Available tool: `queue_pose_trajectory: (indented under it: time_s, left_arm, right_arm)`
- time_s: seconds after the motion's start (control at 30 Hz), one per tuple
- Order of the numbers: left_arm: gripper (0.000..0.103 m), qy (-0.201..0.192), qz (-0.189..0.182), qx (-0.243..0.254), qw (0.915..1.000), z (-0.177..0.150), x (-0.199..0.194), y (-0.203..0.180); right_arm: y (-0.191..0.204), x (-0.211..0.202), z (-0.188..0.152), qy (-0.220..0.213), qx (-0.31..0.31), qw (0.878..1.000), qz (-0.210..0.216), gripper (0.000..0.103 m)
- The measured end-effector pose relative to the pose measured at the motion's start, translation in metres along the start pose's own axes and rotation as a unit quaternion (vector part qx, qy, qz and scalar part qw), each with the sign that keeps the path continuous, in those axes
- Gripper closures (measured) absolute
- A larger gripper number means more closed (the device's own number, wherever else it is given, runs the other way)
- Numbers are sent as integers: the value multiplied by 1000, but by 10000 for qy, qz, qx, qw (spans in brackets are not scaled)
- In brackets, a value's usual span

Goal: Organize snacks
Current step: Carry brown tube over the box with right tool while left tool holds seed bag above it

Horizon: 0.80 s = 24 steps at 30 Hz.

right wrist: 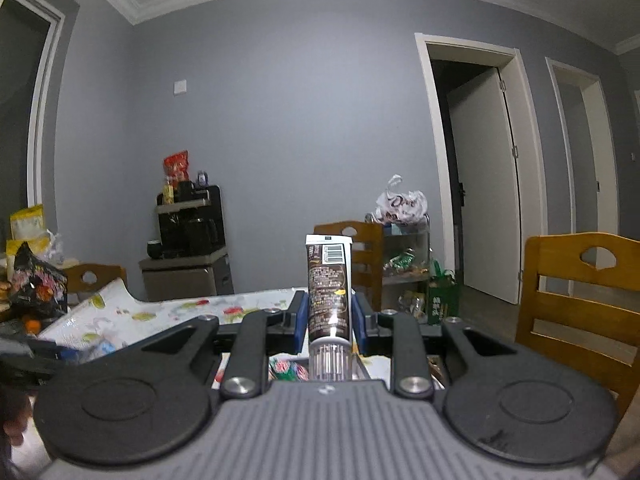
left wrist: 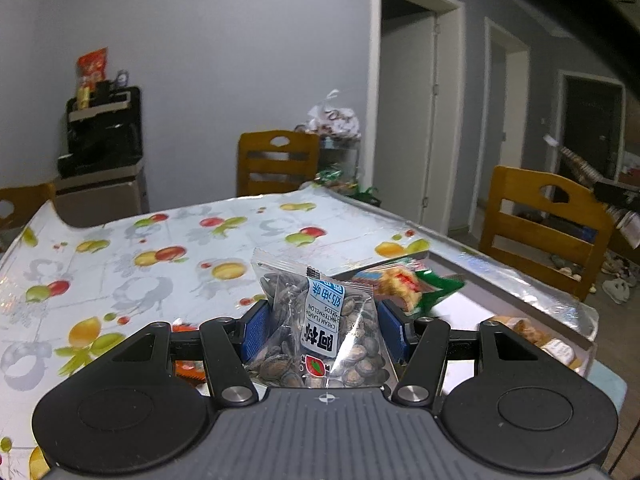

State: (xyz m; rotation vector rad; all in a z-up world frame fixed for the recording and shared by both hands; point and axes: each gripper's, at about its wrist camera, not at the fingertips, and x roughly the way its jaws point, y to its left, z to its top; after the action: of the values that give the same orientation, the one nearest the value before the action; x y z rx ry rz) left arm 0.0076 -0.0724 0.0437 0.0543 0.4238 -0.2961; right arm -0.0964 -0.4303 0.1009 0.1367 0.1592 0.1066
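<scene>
Watermelon seed packet (left wrist: pixel 320 328), labelled "CREAM FLAVOR WATERMELON SEEDS", is sitting clamped in the left gripper (left wrist: pixel 322 330); the right gripper (right wrist: pixel 329 316) is gripping a brown barcoded tube (right wrist: pixel 329 292).

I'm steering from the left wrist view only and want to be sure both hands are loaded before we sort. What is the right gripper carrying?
Observer: The right gripper is shut on a brown tube, cap end toward the camera.
Operator: Is the tube drooping?
Observer: No, it stands straight out between the blue pads, crimped end farthest away.
Operator: Anything to the left of my view?
Observer: Yes, a dark snack bag sits past the table's left end, with yellow packets behind it.
</scene>
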Motion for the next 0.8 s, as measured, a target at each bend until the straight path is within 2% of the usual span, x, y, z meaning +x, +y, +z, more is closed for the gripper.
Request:
queue_pose_trajectory:
  time_s: [0.23,0.5,0.8]
  left_arm:
    - [45,42,-677,263,9973,2,8,-31]
    - [45,418,-1446,427,9877,-15,29,-63]
    - [44,648,-1540,242,9856,-21,43,-61]
  right_arm:
    - [-18,-1,-14,235,118,9997,-9,80]
    - [-5,16,-49,901,40,9958,176,80]
    - [16,30,-83,1497,-3,9873,539,80]
